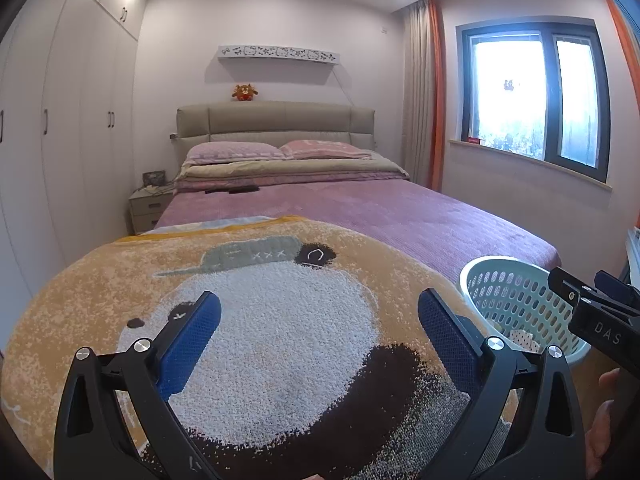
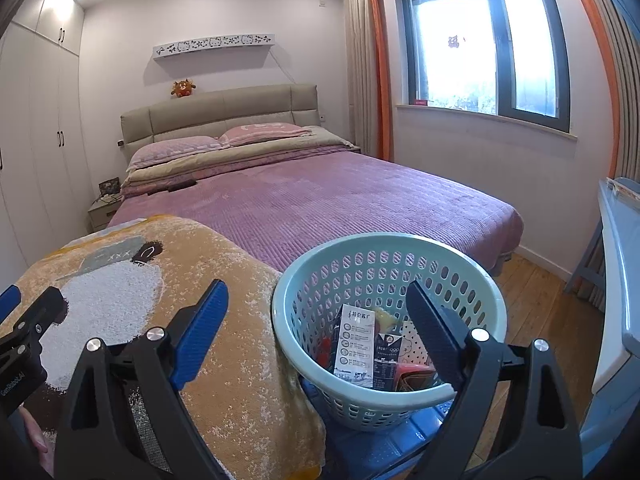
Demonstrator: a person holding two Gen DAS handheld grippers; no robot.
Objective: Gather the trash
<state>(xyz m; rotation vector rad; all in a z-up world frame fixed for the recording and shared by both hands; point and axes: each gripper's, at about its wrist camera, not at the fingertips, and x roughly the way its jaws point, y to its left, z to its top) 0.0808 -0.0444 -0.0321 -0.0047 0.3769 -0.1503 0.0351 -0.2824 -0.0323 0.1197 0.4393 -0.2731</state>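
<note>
A light teal perforated basket (image 2: 384,239) stands on a blue surface at the foot of the bed. Inside it lie a white printed carton (image 2: 354,344), a dark carton (image 2: 386,360) and a red wrapper (image 2: 416,374). My right gripper (image 2: 316,286) is open just above the basket's near side, one finger over the blanket and the other over the basket, with nothing between them. My left gripper (image 1: 319,295) is open and empty over the bear-pattern blanket (image 1: 280,320). In the left wrist view the basket (image 1: 500,261) appears at the right, behind part of the right gripper (image 1: 584,296).
A bed with a purple cover (image 2: 320,200) fills the middle of the room, with pillows (image 2: 180,148) at the headboard. White wardrobes (image 1: 60,120) line the left wall beside a nightstand (image 1: 148,204). A window (image 2: 480,48), wooden floor (image 2: 532,300) and blue furniture (image 2: 620,260) are at the right.
</note>
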